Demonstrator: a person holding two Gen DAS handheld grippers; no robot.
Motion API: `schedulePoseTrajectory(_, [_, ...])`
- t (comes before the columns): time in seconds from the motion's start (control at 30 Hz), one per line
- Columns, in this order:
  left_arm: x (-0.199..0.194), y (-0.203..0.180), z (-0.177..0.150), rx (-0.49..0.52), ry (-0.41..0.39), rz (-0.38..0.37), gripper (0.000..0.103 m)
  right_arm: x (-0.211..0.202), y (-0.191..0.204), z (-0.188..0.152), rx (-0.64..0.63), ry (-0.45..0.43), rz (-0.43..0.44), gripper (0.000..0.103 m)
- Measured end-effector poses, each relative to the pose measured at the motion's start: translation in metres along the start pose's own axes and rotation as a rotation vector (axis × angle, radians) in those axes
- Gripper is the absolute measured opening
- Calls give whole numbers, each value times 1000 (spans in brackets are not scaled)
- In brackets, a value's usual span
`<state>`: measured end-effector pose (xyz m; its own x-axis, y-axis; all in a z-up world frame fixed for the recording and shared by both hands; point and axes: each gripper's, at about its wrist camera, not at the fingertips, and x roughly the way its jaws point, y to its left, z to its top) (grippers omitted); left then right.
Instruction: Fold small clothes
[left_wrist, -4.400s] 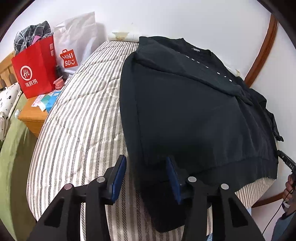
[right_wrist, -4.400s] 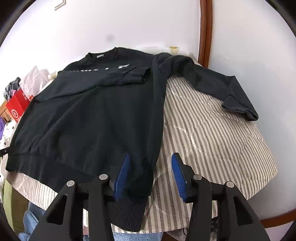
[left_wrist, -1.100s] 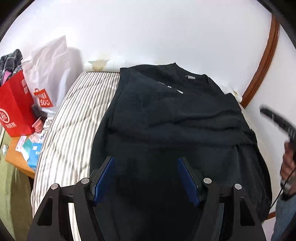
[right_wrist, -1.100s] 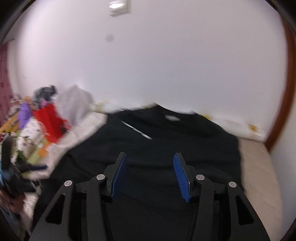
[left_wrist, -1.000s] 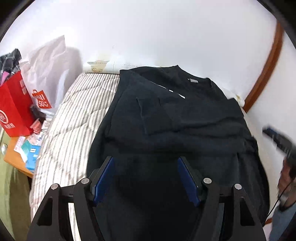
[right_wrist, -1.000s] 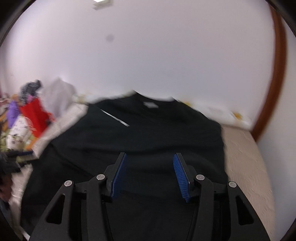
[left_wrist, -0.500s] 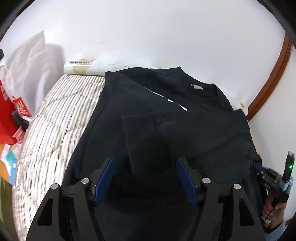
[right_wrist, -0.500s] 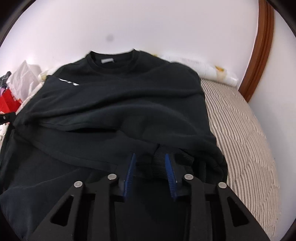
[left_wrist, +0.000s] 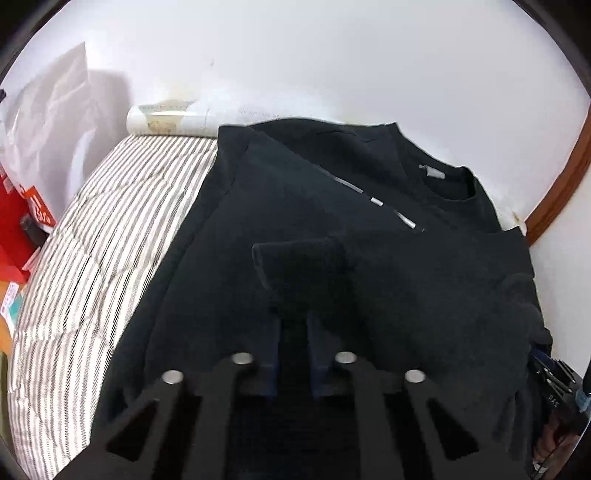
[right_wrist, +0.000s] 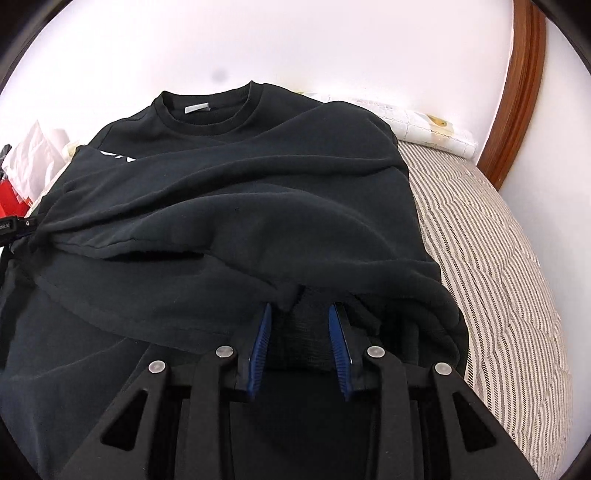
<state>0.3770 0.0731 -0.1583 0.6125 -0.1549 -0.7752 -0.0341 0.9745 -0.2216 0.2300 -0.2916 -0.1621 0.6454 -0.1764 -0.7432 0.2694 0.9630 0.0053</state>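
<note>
A black sweatshirt (left_wrist: 332, 206) lies on the striped bed, collar toward the wall, with both sleeves folded across its chest. My left gripper (left_wrist: 293, 332) is shut on the sweatshirt's fabric just below a sleeve cuff (left_wrist: 299, 258). In the right wrist view the sweatshirt (right_wrist: 240, 192) fills the frame. My right gripper (right_wrist: 301, 325) is shut on a bunch of the sweatshirt's ribbed fabric (right_wrist: 303, 332) near its right side.
The striped mattress (left_wrist: 110, 229) shows left of the sweatshirt and also on its right in the right wrist view (right_wrist: 498, 258). A red bag (left_wrist: 18, 229) and a white bag (left_wrist: 48, 118) stand at the left. A brown wooden frame (right_wrist: 524, 81) runs along the right wall.
Both grippers moved in over the sweatshirt and closed on its fabric; the left jaws were wide open half a second ago. The right sleeve now lies folded across the chest.
</note>
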Motion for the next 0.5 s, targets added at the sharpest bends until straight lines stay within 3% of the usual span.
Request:
schedulePoseTrajectory(0.17, [-46, 2, 12, -3, -88, -63, 8, 0, -1, 0, -1, 0, -1, 32])
schedulePoseTrajectory(0.37, [-94, 13, 22, 0, -179, -63, 8, 0, -1, 1, 2, 8, -8, 31])
schedulePoseTrajectory(0.5, [-84, 24, 14, 19, -132, -8, 8, -4, -3, 0, 22, 23, -6, 31])
